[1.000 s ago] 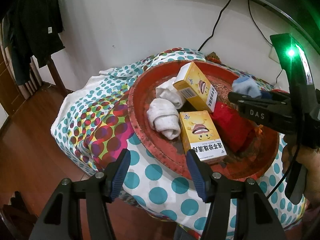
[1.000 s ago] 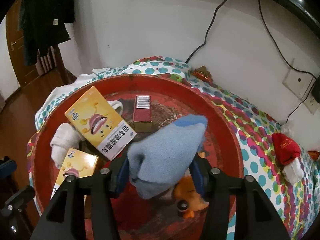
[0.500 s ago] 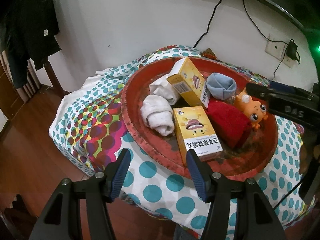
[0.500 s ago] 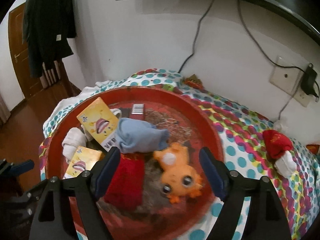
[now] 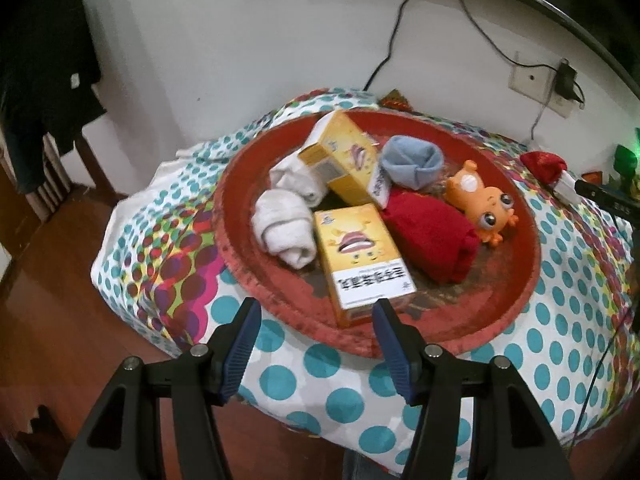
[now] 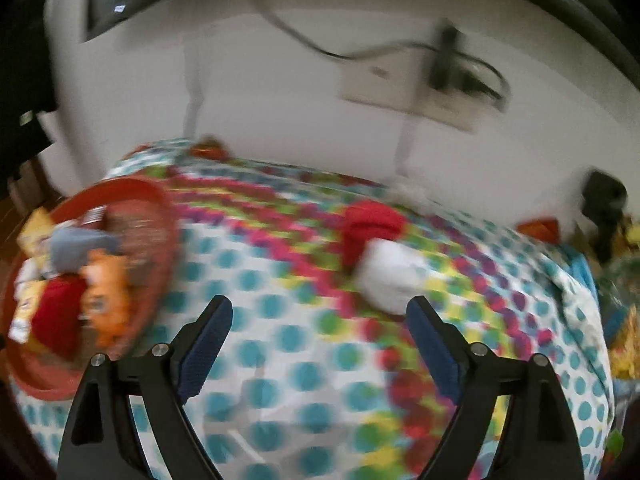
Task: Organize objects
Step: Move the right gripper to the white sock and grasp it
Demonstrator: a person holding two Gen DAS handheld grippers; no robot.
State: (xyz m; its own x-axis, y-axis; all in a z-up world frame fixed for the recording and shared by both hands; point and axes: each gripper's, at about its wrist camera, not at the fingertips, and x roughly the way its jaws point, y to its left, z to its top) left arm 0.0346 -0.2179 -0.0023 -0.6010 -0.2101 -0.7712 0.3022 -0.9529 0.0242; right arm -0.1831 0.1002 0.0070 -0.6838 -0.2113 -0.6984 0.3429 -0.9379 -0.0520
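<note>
A round red tray (image 5: 516, 300) on the dotted tablecloth holds two yellow boxes (image 5: 360, 256), two rolled white socks (image 5: 284, 228), a rolled blue sock (image 5: 412, 160), a red sock roll (image 5: 432, 236) and an orange toy (image 5: 484, 204). My left gripper (image 5: 315, 314) hovers open at the tray's near rim, with nothing between its fingers. My right gripper (image 6: 320, 314) is over the cloth to the right of the tray (image 6: 160, 216). Its jaws are opening and nothing is between them. A red and white rolled sock (image 6: 380, 256) lies just beyond its right finger. This view is blurred.
The table stands against a white wall with a socket plate (image 5: 530, 80), a plug and cables. A chair draped with dark clothes (image 5: 44, 80) stands at the left over a wooden floor. The red and white sock (image 5: 546, 164) lies on the cloth right of the tray. More clutter sits at the far right (image 6: 624, 320).
My right gripper let go of the blue sock, which now lies in the tray, opened wide and swung right over the cloth. My left gripper stayed nearly still.
</note>
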